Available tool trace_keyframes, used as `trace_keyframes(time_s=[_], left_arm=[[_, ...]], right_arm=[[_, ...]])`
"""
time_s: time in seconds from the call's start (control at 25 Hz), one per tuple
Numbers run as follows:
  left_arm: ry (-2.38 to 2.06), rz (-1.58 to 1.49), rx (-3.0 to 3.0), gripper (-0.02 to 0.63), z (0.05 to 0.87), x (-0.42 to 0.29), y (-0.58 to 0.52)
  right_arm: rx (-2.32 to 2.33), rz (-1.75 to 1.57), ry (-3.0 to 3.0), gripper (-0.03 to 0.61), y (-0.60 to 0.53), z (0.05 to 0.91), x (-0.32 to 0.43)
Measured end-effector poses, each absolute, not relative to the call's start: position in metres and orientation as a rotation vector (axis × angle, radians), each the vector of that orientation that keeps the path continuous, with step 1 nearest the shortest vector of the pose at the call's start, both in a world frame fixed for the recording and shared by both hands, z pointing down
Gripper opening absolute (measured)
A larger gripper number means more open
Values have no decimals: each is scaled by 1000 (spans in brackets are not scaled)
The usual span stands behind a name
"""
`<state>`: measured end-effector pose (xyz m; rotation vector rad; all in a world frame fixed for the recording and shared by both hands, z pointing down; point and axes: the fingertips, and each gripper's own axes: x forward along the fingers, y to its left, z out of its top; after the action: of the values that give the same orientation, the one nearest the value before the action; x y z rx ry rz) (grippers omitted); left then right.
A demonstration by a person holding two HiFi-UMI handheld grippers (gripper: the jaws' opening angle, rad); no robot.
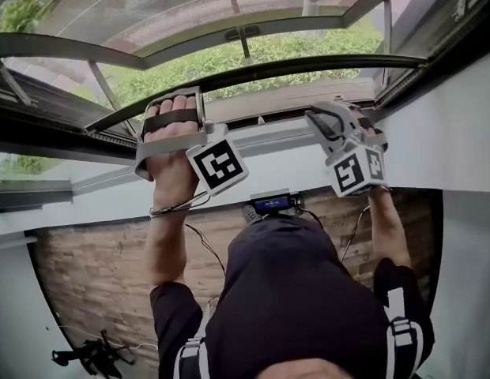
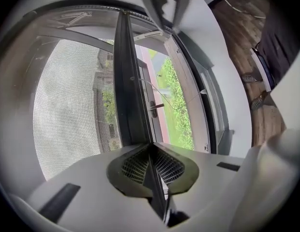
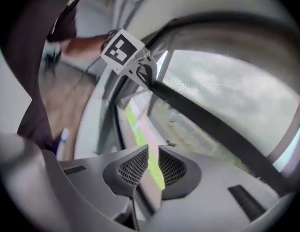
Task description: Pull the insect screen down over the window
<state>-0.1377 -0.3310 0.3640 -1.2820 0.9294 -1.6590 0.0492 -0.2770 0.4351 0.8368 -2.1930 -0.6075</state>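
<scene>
The insect screen's dark pull bar (image 1: 269, 71) arcs across the window, with grey mesh (image 1: 190, 6) above it. My left gripper (image 1: 175, 95) is shut on the bar's left part. In the left gripper view the bar (image 2: 128, 81) runs straight in between the pads (image 2: 135, 166), with the mesh (image 2: 67, 105) to its left. My right gripper (image 1: 322, 117) is at the right, close under the bar. Its jaws (image 3: 152, 161) stand slightly apart, with nothing between them. The right gripper view is blurred; it shows the bar (image 3: 203, 117) ahead and the left gripper (image 3: 140, 71) on it.
A white sill (image 1: 269, 136) runs below the window, and a white wall (image 1: 458, 125) stands at the right. The floor (image 1: 103, 267) under the person is wooden, with a black object (image 1: 95, 354) lying at the lower left. A window handle (image 2: 154, 108) and green lawn (image 2: 176, 100) show outside.
</scene>
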Motion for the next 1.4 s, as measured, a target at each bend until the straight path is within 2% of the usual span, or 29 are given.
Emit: trace_keyframes(time_s=[0.08,0.16,0.24,0.44,0.48,0.52,0.84,0.88,0.92,0.96,1.0,1.12,1.32,1.4], left_arm=[[923,-1681,-1330,31,372,-138,-327],[908,-1705,-1391,31,381,-137,-323],[900,-1712,-1421,31,384,-137,-321],[898,-1700,-1435,29,385,-137,-320],[891,-1700,-1444,29,385,-136,-319],[885,-1701,-1453,29,386,-135,-319],[902,-1674,-1388,29,379,-138,-324],[903,-1671,-1389,29,379,-138,-324],[903,-1667,-1390,29,379,-138,-323],[903,-1662,-1385,29,379,-138,-324],[902,-1657,-1375,29,377,-138,-324],[900,-1651,-1345,29,375,-139,-326],[888,-1670,-1356,29,378,-141,-324],[889,-1681,-1383,29,381,-142,-322]], right_arm=[[720,-175,-2405,103,-285,515,2],[718,106,-2453,129,-304,566,-24],[759,232,-2458,129,-323,588,-42],[745,289,-2369,127,-345,619,-69],[750,300,-2369,99,-344,618,-68],[754,310,-2382,9,-342,614,-67],[598,427,-2460,8,-272,611,-59],[584,421,-2435,18,-261,623,-56],[590,423,-2414,90,-252,635,-50],[617,432,-2402,132,-248,643,-42],[660,434,-2397,139,-250,644,-30],[799,218,-2369,140,-270,598,8],[955,-652,-2095,140,-291,421,46],[978,-903,-1885,138,-300,378,55]])
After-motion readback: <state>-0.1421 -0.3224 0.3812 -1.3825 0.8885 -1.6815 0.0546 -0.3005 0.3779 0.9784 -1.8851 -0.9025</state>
